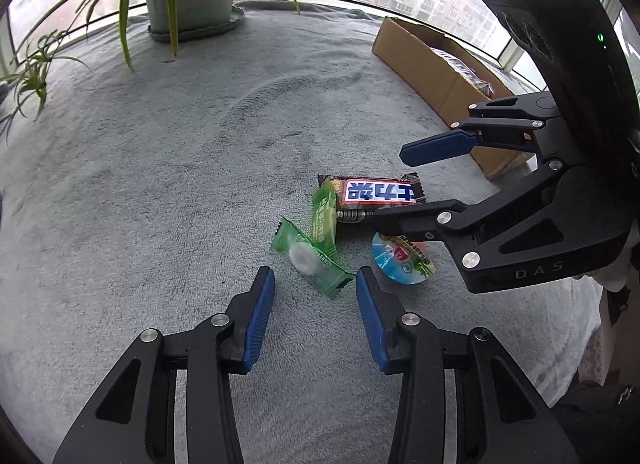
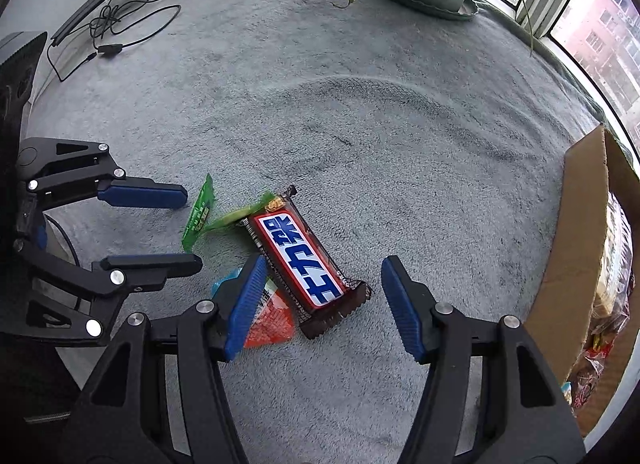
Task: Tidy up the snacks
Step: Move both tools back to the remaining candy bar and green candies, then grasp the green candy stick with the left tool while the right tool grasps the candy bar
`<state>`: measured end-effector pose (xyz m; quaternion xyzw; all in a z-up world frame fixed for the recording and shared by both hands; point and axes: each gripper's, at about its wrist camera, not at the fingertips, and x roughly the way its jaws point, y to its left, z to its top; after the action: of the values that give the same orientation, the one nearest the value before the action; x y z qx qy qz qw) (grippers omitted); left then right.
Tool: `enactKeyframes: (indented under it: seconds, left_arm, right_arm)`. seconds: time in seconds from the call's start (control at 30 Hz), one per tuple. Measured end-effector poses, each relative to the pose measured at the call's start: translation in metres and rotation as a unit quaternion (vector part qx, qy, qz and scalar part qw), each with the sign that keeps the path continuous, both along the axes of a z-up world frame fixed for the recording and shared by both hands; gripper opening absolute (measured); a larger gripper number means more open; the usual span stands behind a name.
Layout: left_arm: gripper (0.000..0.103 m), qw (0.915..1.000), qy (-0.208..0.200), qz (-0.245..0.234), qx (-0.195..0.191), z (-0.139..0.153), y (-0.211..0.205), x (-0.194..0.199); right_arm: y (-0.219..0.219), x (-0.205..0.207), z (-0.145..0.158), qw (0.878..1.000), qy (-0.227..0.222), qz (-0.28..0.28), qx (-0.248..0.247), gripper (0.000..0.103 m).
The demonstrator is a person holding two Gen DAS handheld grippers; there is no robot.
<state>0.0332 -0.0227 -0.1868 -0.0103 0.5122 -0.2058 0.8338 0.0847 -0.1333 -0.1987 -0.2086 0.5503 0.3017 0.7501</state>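
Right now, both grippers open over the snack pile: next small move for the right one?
Probably lower the right gripper and close on the brown chocolate bar with the red and blue label. Its open jaws already straddle the bar's near end, and the open cardboard box waits alongside.

Cardboard box (image 2: 580, 248) cut by right edge; contents unclear; round snack (image 1: 404, 262) half-hidden under right tongs (image 1: 394, 187).

Only two bits are actually readable here. The chocolate bar (image 2: 298, 264) has big blue Chinese characters, 士力架, on a white band across its brown wrapper. The right gripper (image 1: 390, 187) has "DAS" on its black body. Print on the green wrappers (image 1: 322, 215) is too small to read.
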Motion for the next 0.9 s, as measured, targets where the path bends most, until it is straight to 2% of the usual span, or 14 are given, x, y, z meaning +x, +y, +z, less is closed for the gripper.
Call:
enactKeyframes:
  seconds: [0.17,0.3,0.37,0.57,0.63,0.83,0.9]
  left_arm:
    - [0.039,0.9998,-0.001,0.019,-0.007,0.002,0.014,0.002]
    - [0.031,0.9997,0.0,0.023,-0.007,0.002,0.017,0.004]
    - [0.027,0.9997,0.003,0.021,-0.009,0.001,0.016,0.004]
    - [0.026,0.9998,0.001,0.016,-0.014,0.003,0.018,0.001]
    - [0.022,0.9998,0.003,0.017,-0.013,0.003,0.019,0.002]
    - [0.022,1.0,0.005,0.006,-0.007,0.0,0.007,0.006]
    - [0.011,0.9999,-0.004,-0.003,0.01,0.0,-0.001,0.005]
  right_arm:
    - [0.005,0.002,-0.004,1.0,0.01,0.01,-0.002,0.052]
    - [0.009,0.003,-0.009,1.0,0.018,0.015,-0.003,0.039]
    - [0.009,0.002,-0.009,1.0,0.018,0.016,-0.004,0.039]
    - [0.004,0.005,-0.01,1.0,0.023,0.002,-0.004,0.034]
    - [0.003,0.006,-0.01,1.0,0.024,-0.002,-0.001,0.034]
    - [0.006,0.001,-0.011,1.0,0.012,0.004,-0.014,0.032]
    - [0.005,0.0,-0.011,1.0,0.013,0.003,-0.013,0.031]
